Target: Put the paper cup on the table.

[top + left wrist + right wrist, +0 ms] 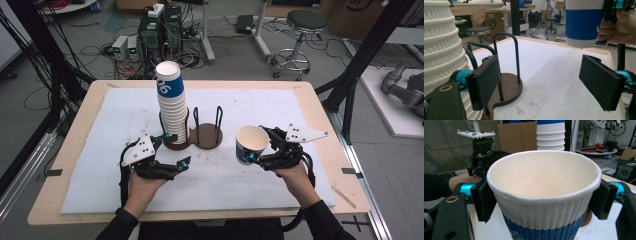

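A wooden table [320,107] is standing in the middle of the room, with a pale top and rounded corners. A big white sheet [260,110] is lying flat on it and covering most of the top, so only a strip of wood is showing around the edges. The sheet is looking a bit dirty, with small brown marks near the middle. A dark brown stand [202,136] with thin black wire loops is sitting on the sheet. A tall stack of paper cups [171,102] is standing in the left half of the stand, and the right half is staying open.
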A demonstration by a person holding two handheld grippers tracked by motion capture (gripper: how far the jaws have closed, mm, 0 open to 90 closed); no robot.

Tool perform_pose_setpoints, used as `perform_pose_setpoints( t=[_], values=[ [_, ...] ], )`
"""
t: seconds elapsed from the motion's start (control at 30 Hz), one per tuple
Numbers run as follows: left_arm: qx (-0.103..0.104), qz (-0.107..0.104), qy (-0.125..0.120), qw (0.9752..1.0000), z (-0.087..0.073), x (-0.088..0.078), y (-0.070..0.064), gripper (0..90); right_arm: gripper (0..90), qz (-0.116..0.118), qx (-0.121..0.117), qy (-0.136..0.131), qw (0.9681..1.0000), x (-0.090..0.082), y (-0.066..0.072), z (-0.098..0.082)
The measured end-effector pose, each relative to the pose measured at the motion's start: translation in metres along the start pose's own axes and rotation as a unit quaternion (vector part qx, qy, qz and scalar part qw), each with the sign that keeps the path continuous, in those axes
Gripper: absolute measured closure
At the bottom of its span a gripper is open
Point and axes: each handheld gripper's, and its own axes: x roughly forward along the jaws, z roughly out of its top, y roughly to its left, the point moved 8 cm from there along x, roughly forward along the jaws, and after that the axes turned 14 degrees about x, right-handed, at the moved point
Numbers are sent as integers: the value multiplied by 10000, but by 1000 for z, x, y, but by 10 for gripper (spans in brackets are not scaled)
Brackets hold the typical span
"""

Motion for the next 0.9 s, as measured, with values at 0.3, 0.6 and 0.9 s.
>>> perform_pose_setpoints(
  t=[0.3,0.6,0.9],
  values=[
    [4,119,13,9999,1,-4,1,168,219,-35,-9,6,10000,-3,-2,3],
    [-17,229,48,9997,-2,-6,3,167,219,-97,-51,-74,9999,-12,-9,10],
    [-74,203,82,9997,-5,-5,4,167,219,-301,-120,-39,9995,-15,-18,11]
  ],
)
